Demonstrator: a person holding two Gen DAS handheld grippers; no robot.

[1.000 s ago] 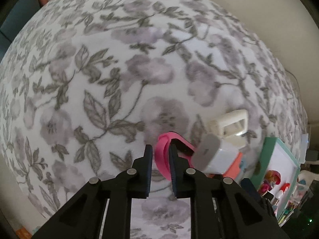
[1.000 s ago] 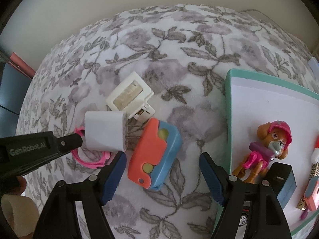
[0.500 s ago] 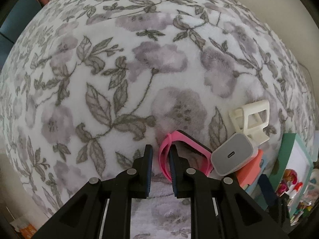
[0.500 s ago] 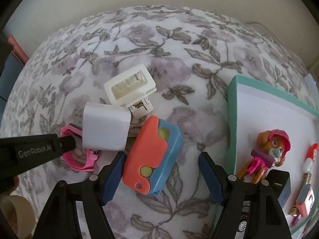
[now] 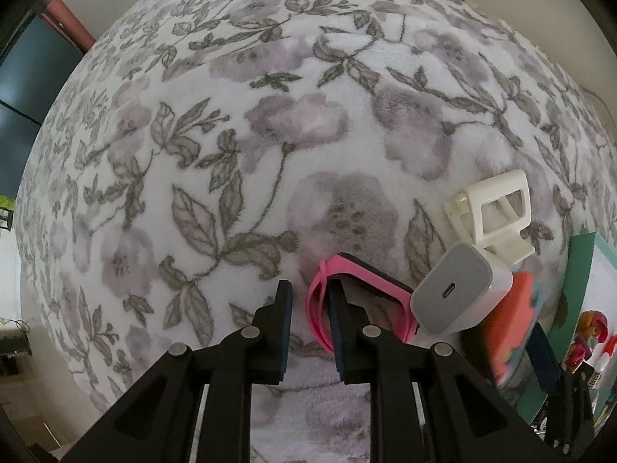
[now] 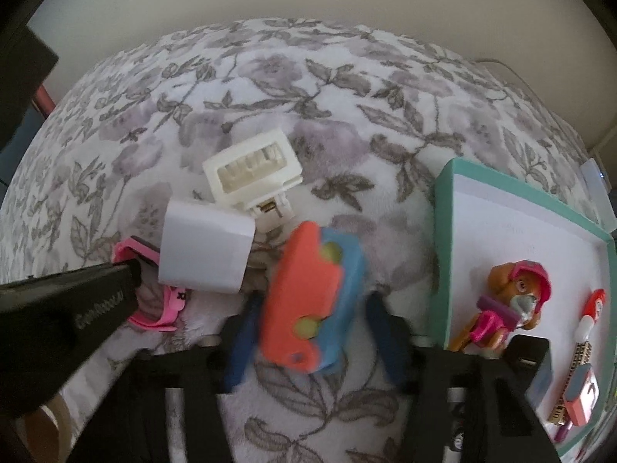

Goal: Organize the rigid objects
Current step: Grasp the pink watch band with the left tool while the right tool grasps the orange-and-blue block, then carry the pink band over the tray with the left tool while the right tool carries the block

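Note:
A pink wrist band (image 5: 368, 276) stands on edge on the flowered blanket. My left gripper (image 5: 310, 328) points down at it, jaws narrow, with the band's looped end pinched between the pads. A white charger cube (image 5: 451, 289) leans on the band's far end, and a cream plastic clip (image 5: 497, 212) lies behind it. In the right wrist view an orange and blue toy (image 6: 304, 293) sits between the blue pads of my right gripper (image 6: 314, 332). Its jaws are closing, the pads meet the toy's sides, and the toy is blurred. The band (image 6: 154, 316) and charger (image 6: 204, 247) lie to the left.
A teal-rimmed box (image 6: 443, 231) stands right of the toy, holding a toy dog figure (image 6: 513, 301) and several small items. A tape roll (image 6: 42, 428) shows at the lower left. The blanket (image 5: 193, 154) spreads bare beyond the band, and a wall rises behind.
My right gripper's jaws came in from wide apart onto the toy, which turned a little. My left gripper dragged the pink band away from the charger.

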